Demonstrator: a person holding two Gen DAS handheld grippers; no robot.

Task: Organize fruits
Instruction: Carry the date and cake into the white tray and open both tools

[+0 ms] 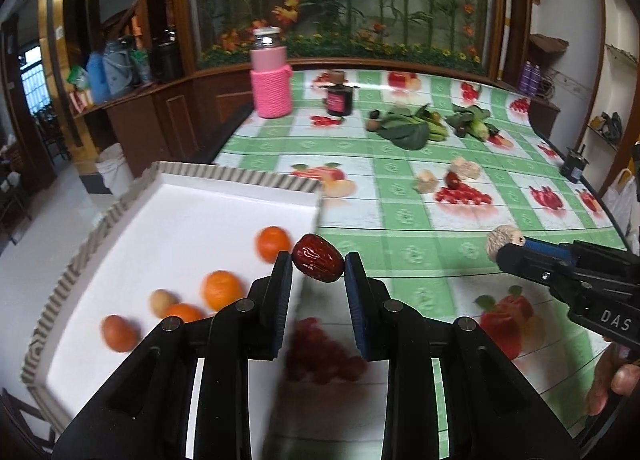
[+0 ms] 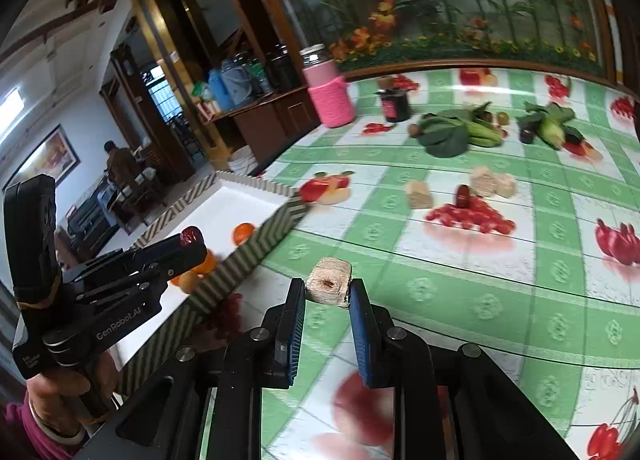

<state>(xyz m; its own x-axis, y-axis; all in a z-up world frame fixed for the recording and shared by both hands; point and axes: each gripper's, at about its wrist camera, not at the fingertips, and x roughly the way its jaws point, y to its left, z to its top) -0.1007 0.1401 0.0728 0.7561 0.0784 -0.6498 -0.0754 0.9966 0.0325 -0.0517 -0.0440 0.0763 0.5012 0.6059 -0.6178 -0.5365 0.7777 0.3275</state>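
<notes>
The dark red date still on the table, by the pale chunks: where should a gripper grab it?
Probably across its narrow middle, coming down from above. The date seems to stand on end against a pale chunk, with another chunk apart on the other side. Close the fingers across the side-to-side line, so none has to squeeze between date and chunk.

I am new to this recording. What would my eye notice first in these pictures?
First, the left gripper holds a red date beside the white tray with oranges. The right gripper holds a pale chunk above the green checked tablecloth.
</notes>
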